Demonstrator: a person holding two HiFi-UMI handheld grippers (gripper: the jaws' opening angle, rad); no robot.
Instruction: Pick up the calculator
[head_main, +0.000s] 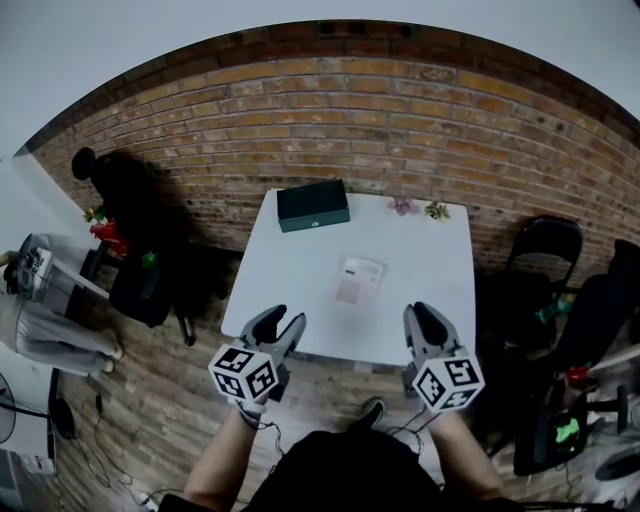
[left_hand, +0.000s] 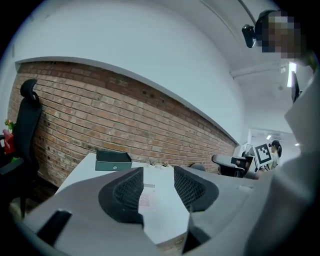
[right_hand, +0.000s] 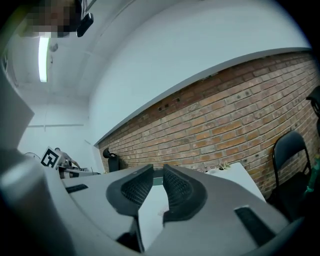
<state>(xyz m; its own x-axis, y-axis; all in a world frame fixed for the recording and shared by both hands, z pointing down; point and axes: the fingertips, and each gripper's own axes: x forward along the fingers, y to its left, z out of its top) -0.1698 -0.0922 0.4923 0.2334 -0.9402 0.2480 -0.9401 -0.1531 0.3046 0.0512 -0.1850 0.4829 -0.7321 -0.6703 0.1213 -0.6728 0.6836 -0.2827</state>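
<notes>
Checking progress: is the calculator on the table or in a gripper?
On the table: the calculator lies flat on it, beyond the left gripper and right gripper, both empty.

My left gripper (head_main: 280, 322) and right gripper (head_main: 422, 312) are grey, each with a white cube (head_main: 245, 372) of black squares. My top (head_main: 330, 470) is black.

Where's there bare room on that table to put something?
Bare on the white square table: near strip in front of the pale pink calculator, and either side of it. Crowded: far edge, dark green box and small flowers.
</notes>
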